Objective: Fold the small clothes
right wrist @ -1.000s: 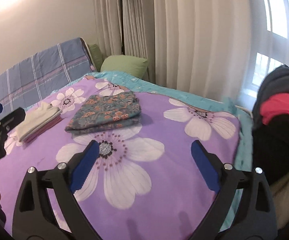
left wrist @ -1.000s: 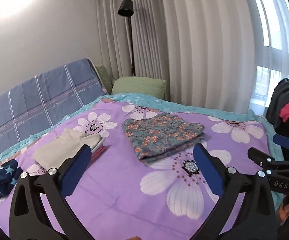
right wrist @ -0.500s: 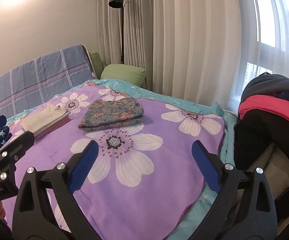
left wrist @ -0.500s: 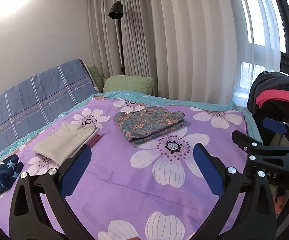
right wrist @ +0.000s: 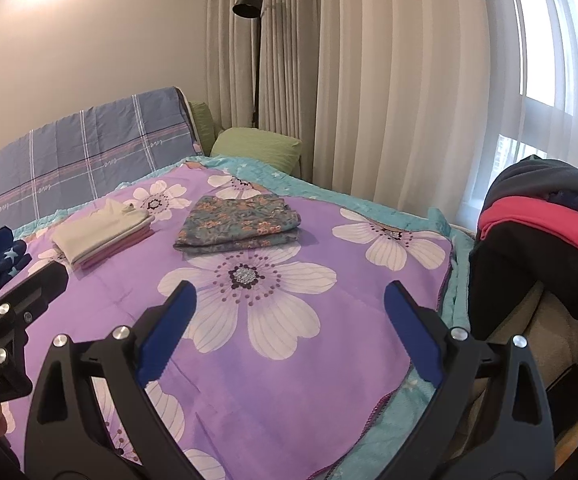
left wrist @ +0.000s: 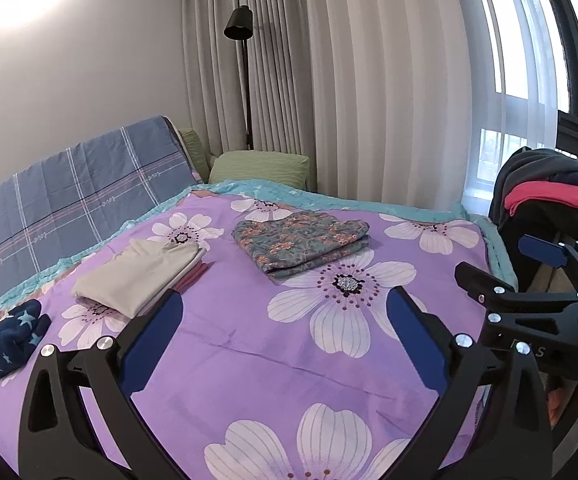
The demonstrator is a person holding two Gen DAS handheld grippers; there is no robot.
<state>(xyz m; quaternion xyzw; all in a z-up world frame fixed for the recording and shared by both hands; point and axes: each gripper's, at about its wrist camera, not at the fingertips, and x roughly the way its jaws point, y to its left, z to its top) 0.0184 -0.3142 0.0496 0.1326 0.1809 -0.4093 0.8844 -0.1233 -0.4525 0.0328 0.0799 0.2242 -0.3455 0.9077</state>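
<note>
My left claw [left wrist: 281, 332] and right claw [right wrist: 289, 320] both gape wide, empty, above the purple flowered bedspread [left wrist: 249, 364]. Ahead lies the folded teal floral garment [left wrist: 301, 242]; left of it a folded beige stack [left wrist: 141, 276] and a navy starred bundle [left wrist: 5, 338]. A dark heap of clothes [right wrist: 545, 216] crowds the bed's right edge; bare spread lies between.

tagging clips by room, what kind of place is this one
Most likely a bedroom in a home. A bed with a purple flowered cover fills the view, a green pillow lies at its far end, and a black floor lamp stands by long curtains. Folded clothes rest on the bed.
</note>
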